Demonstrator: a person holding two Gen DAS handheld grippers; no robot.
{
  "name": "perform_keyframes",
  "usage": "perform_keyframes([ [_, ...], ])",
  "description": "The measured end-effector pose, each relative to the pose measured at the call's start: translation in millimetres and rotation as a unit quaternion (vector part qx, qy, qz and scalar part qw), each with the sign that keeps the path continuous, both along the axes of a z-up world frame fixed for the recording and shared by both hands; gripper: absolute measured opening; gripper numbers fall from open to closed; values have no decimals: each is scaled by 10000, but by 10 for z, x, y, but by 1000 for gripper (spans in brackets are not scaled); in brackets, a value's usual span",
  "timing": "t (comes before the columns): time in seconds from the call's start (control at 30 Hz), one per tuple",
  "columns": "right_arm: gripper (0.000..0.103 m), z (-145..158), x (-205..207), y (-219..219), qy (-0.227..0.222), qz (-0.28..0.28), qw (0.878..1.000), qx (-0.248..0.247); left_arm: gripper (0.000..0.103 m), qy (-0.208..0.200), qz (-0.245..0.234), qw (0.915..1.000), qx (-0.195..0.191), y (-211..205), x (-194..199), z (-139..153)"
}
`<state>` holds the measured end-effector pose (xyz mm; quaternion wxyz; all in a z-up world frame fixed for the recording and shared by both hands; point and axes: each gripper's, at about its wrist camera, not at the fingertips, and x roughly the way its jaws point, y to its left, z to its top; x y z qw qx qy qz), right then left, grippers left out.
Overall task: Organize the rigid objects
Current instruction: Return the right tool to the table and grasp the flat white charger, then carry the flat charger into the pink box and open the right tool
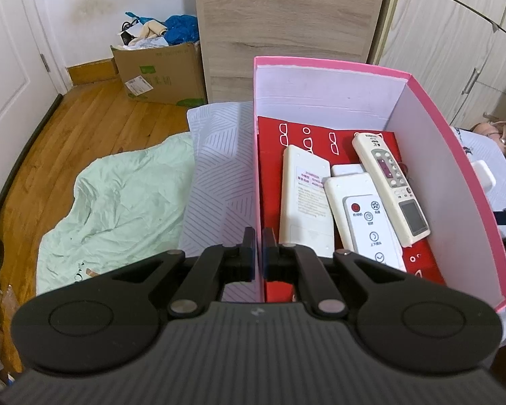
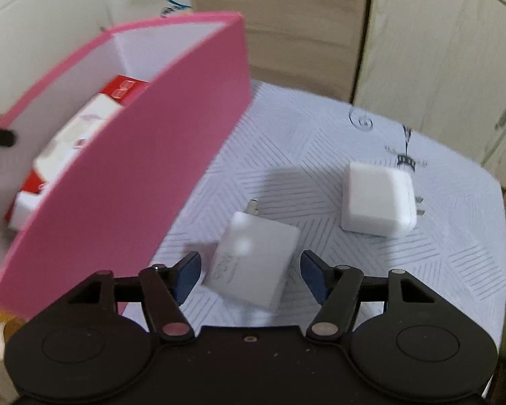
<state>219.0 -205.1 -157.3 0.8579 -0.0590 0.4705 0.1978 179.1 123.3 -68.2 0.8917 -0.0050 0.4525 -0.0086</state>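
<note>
A pink box (image 1: 462,168) stands on a white patterned cloth. Inside lie three white remote controls: a face-down one (image 1: 305,199), one with a red button (image 1: 364,216) and a long one with a screen (image 1: 391,185), on a red packet (image 1: 273,135). My left gripper (image 1: 259,253) is shut on the box's left wall near its front corner. In the right wrist view the pink box (image 2: 145,175) is at the left. My right gripper (image 2: 251,278) is open with a white charger (image 2: 253,263) between its fingers. A second white charger (image 2: 376,200) lies farther right.
A mint-green sheet (image 1: 118,209) lies left of the box. A cardboard box (image 1: 162,74) full of odds stands on the wooden floor by a wooden panel (image 1: 286,27). White cupboards (image 2: 438,50) stand behind. The cloth's edge (image 2: 489,236) runs at the right.
</note>
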Motion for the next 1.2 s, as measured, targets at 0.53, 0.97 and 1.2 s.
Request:
perform_keyframes([
  [0.53, 57, 876, -270, -118, -908, -1111, 9828, 1165, 3, 71, -5, 9999, -98, 24, 5, 4],
  [0.97, 57, 1263, -354, 1106, -120, -23, 9844, 1756, 3, 129, 4, 9999, -71, 11, 11, 5],
  [1.2, 57, 935, 264, 1482, 285, -315, 9880, 1486, 3, 145, -52, 9999, -43, 8, 6, 9],
])
